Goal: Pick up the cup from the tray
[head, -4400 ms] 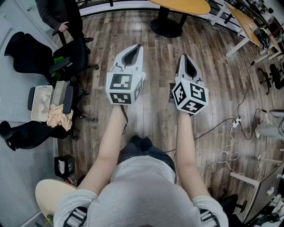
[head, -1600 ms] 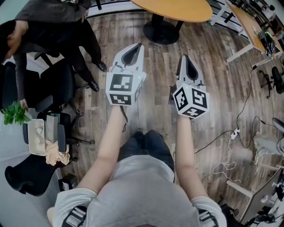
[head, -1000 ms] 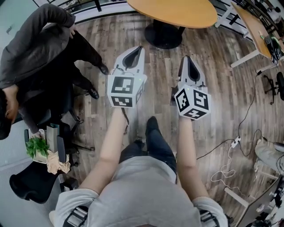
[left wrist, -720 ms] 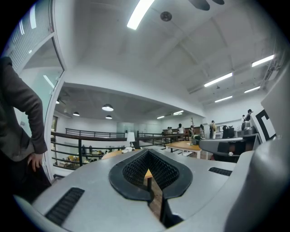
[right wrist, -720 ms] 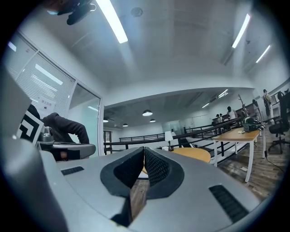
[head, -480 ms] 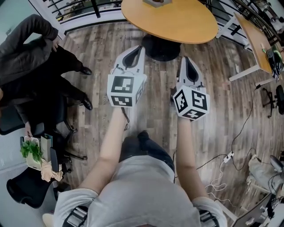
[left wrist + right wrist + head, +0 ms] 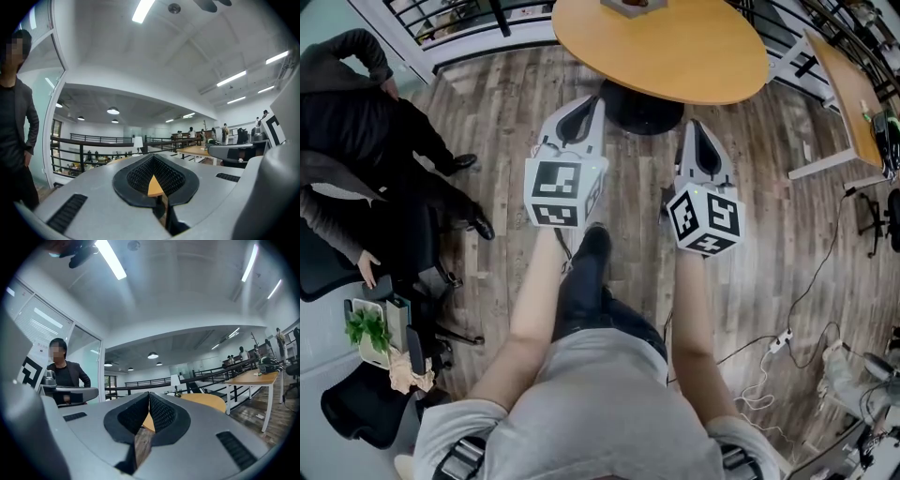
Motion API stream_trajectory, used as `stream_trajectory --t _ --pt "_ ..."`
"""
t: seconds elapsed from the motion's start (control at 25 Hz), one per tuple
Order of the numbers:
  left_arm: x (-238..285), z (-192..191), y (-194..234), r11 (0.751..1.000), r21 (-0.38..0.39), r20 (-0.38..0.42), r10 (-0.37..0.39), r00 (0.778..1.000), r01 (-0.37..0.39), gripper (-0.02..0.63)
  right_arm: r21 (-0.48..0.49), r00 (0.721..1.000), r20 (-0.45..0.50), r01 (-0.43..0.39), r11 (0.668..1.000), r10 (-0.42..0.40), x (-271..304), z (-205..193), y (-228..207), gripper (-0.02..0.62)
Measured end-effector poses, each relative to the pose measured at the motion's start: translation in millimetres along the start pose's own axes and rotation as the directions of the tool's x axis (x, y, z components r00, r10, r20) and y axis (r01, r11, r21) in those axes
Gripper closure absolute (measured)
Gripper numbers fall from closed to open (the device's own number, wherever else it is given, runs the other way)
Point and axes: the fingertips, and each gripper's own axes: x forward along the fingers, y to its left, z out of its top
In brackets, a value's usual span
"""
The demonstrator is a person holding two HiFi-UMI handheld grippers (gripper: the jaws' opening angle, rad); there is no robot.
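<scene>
My left gripper (image 7: 582, 109) and right gripper (image 7: 697, 129) are held out side by side at waist height over the wooden floor. Both are shut with nothing between their jaws. Just ahead of them stands a round orange table (image 7: 675, 47) on a black foot. A grey tray-like thing (image 7: 633, 5) shows at the table's far edge, cut off by the top of the head view. No cup can be made out. In the left gripper view the gripper (image 7: 152, 160) is shut. The right gripper (image 7: 149, 398) has the orange table (image 7: 206, 401) beyond it.
A person in black (image 7: 356, 122) stands at the left beside an office chair. A small cart with a green plant (image 7: 370, 330) is at the lower left. White desks (image 7: 853, 94) stand at the right, and cables (image 7: 783, 339) lie on the floor.
The round table has come nearer and fills more of the top of the head view. The person in black has shifted at the left. Both grippers hold the same pose, shut.
</scene>
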Motion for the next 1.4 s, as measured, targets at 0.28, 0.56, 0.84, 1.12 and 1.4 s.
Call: stream_trajectory --t 0.28,0.56,0.84,1.12,1.4 --pt "66.8 3.1 31.8 1.000 -0.001 0.010 -0.017 1.000 0.017 0.598 -0.007 1.000 0.005 0.016 1.000 -0.016 68.8 1.5 -15.2 0.588" --pt "143.3 14.3 73.5 0.999 0.001 0.021 -0.047 0.999 0.047 0.598 -0.015 1.000 0.005 0.025 1.000 -0.025 156.0 7.3 -21.3 0.588" --pt "192.1 13.1 100.9 0.998 0.003 0.008 -0.063 0.998 0.063 0.598 -0.012 0.999 0.003 0.040 0.999 -0.040 208.5 6.8 -27.3 0.588" --pt "227.4 4.9 99.7 0.997 -0.012 -0.003 -0.076 0.997 0.076 0.599 -0.016 0.999 -0.009 0.050 0.999 -0.050 231.2 1.9 -50.7 0.588" --pt "281.3 0.1 89.9 0.997 -0.008 -0.019 -0.072 0.997 0.072 0.598 0.000 0.999 -0.019 0.050 0.999 -0.050 269.8 -3.2 -91.2 0.588"
